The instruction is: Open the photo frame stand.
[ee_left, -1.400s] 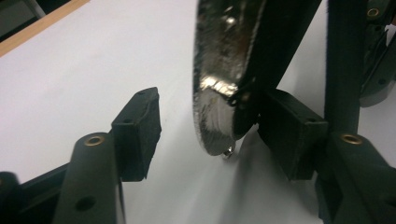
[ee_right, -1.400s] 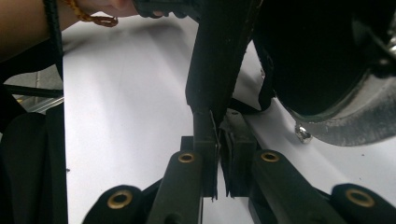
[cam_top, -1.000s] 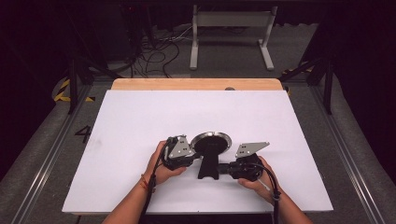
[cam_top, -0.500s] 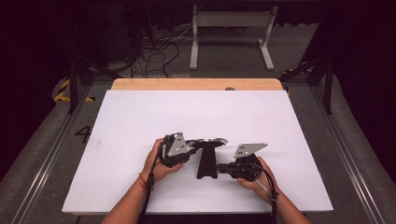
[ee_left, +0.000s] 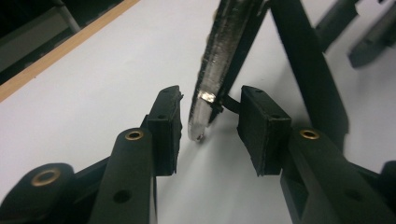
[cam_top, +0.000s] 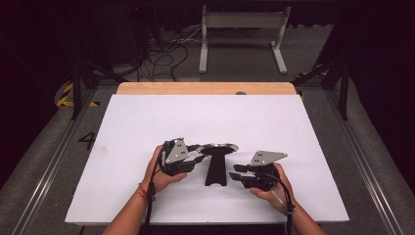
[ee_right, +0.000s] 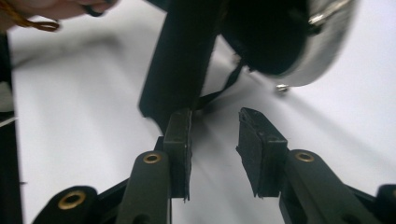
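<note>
The white table (cam_top: 147, 127) carries one thing near its front edge: a small round mirror on a black stand (cam_top: 216, 169), propped upright, its silver-rimmed disc (cam_top: 218, 147) tilted nearly flat on top. Everything else is placed around that stand.

Just left of it, the left hand-held gripper (cam_top: 195, 152) has the disc's rim between its jaws, which have just been opening; in the left gripper view the pads (ee_left: 169, 122) stand clear of the rim (ee_left: 204, 100) on both sides, so nothing is clamped. Just right of the stand's foot, the right hand-held gripper (cam_top: 236, 175) has also just been opening, and its pads (ee_right: 180, 135) are apart with only table between them.

This looks like the letting-go step after setting the mirror up. The next move calls for drawing both hand-held grippers straight back without knocking the disc or foot.
</note>
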A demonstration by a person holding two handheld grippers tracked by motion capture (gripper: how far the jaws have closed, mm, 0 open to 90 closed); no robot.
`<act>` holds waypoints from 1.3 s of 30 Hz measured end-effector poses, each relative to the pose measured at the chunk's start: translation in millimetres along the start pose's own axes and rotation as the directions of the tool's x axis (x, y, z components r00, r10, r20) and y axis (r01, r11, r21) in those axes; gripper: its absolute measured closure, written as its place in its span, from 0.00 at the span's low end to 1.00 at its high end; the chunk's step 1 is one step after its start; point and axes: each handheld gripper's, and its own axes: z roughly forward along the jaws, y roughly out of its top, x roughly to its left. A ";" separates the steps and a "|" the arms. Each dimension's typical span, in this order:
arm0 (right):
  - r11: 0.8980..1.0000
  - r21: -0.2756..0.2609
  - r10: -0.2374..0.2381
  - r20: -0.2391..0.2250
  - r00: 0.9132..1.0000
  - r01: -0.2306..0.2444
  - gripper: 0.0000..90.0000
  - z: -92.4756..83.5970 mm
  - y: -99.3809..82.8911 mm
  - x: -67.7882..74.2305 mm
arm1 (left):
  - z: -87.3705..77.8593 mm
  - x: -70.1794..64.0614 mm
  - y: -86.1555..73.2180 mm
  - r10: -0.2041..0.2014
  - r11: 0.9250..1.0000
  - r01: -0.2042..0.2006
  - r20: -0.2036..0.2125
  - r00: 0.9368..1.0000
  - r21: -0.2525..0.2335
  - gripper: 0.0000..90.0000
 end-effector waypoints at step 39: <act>0.996 -0.066 0.074 0.136 0.988 -0.065 0.36 14.5 11.6 33.2 | -30.9 1.6 -21.3 -0.109 0.989 0.123 -0.168 0.980 0.080 0.32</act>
